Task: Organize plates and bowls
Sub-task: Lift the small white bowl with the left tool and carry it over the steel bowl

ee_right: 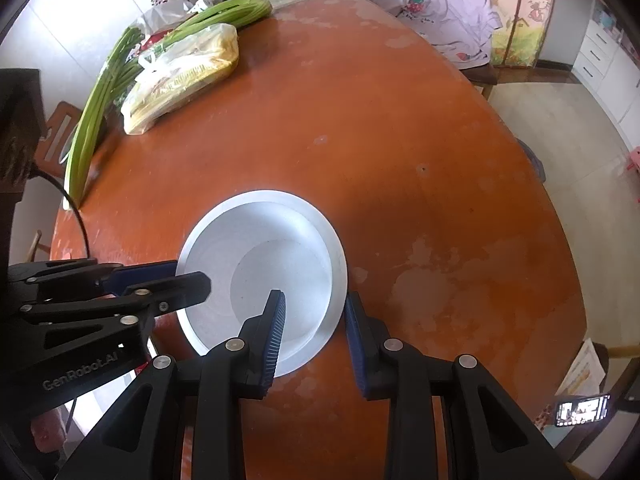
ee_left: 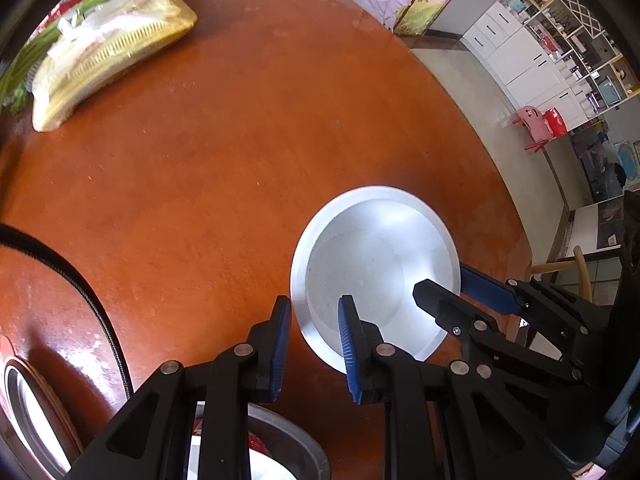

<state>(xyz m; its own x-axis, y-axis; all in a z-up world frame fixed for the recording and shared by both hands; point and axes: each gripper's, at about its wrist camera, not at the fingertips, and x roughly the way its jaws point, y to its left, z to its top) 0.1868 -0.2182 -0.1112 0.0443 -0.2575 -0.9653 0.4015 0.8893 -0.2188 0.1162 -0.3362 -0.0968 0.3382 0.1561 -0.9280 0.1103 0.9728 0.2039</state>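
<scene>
- White and shallow, the bowl [ee_left: 376,276] rests on the red-brown table [ee_left: 200,168], near its right edge, well apart from the bagged yellow package [ee_left: 116,44] and green stalks [ee_right: 100,92] at the far left corner.
- My left claw [ee_left: 314,344] straddles the bowl's near-left rim: one finger inside, one outside, jaws narrowed onto the rim, gripping it as far as I can tell.
- My right claw [ee_right: 314,336] bites the opposite rim the same way, closed about as tight as it goes, holding the bowl.
- Step in hand, I judge: a two-claw grasp on this bowl, ready to carry it.
- Metal dishes [ee_left: 280,452] sit at the near edge under my left claw, possibly the stack.
- Next I should lift both claws evenly, keeping the bowl level, since thin rims slip easily.
</scene>
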